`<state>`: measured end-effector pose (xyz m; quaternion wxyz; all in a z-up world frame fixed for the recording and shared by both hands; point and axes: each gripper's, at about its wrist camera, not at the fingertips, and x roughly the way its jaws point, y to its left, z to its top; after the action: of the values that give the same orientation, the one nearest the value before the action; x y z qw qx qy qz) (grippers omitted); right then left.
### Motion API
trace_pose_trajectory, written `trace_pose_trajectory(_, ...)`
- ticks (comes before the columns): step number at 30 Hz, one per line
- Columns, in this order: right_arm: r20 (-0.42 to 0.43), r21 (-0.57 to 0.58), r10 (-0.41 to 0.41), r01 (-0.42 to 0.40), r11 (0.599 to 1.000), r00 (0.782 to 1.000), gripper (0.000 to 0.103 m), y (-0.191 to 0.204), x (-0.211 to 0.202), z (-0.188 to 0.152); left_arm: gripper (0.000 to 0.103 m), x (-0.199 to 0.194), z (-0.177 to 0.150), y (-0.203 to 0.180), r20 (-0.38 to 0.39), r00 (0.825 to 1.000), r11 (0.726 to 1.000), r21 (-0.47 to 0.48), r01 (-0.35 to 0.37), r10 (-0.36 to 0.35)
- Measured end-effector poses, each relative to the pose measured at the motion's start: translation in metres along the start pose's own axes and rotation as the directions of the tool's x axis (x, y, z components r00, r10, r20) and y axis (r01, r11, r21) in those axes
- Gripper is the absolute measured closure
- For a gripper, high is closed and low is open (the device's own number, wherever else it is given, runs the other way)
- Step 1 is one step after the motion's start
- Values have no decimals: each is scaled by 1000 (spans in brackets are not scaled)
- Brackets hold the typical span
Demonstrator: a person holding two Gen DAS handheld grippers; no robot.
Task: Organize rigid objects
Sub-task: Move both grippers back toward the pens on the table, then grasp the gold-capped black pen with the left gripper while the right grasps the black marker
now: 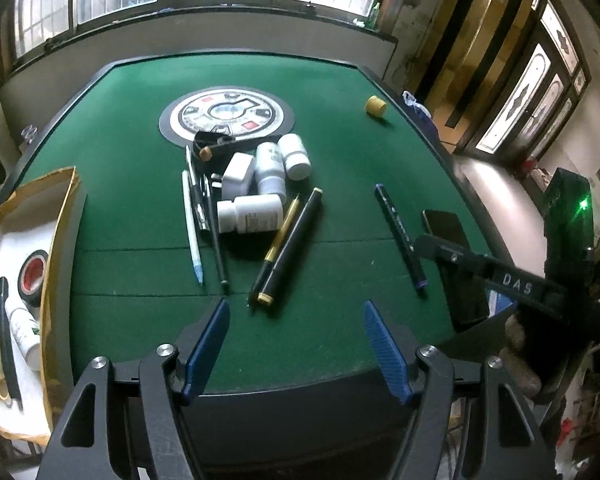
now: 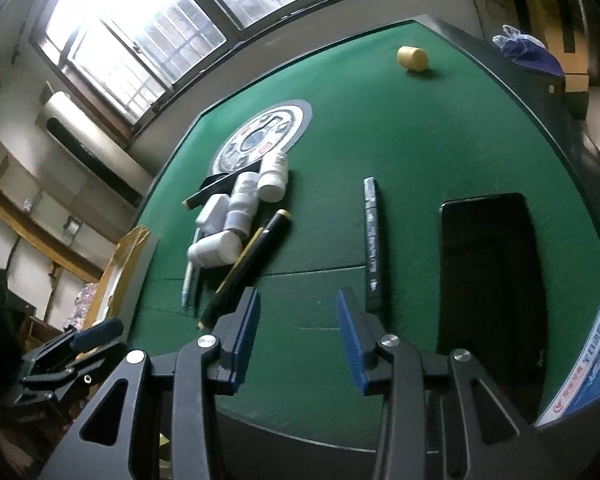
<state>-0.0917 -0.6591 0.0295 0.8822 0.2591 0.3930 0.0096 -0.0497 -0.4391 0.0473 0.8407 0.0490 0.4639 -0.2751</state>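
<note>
tray (image 1: 64, 216) — cut off at left edge | bottle labels (image 1: 260, 216) — too blurred to read

I see a green felt worktop (image 1: 340, 128) with a round grey, white and black dial (image 1: 226, 114) bearing small red patches at twelve o'clock. The bottles (image 1: 256, 184) clustered at centre are white. Beside them lie a black pen with gold bands (image 1: 290, 246), a white pen with a pale blue tip (image 1: 191, 228), and at three o'clock a black marker with a purple end (image 1: 400, 236). A yellow cap (image 1: 376, 106) sits at one o'clock. My left hand-held gripper (image 1: 296, 344) has blue ribbed pads on black arms. At nine o'clock, a tan box (image 1: 58, 248) lined white holds black tape (image 1: 34, 276) with a red core.
</note>
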Motion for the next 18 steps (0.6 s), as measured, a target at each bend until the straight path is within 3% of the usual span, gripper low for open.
trace_pose_trajectory(5, -13, 19, -16, 16, 1000, 1000, 64, -4, 9, 7, 30, 4, 2, 3, -6, 1000, 1000, 2, -4, 4)
trace_pose_trajectory(13, -40, 38, -140, 141, 989, 989, 66, -16, 29, 13, 30, 26, 10, 5, -49, 999, 1000, 11, -3, 3)
trace_pose_trajectory(18, -89, 30, -179, 183, 983, 980, 86, -19, 44, 7, 30, 48, 24, -2, -72, 997, 999, 29, 23, -21)
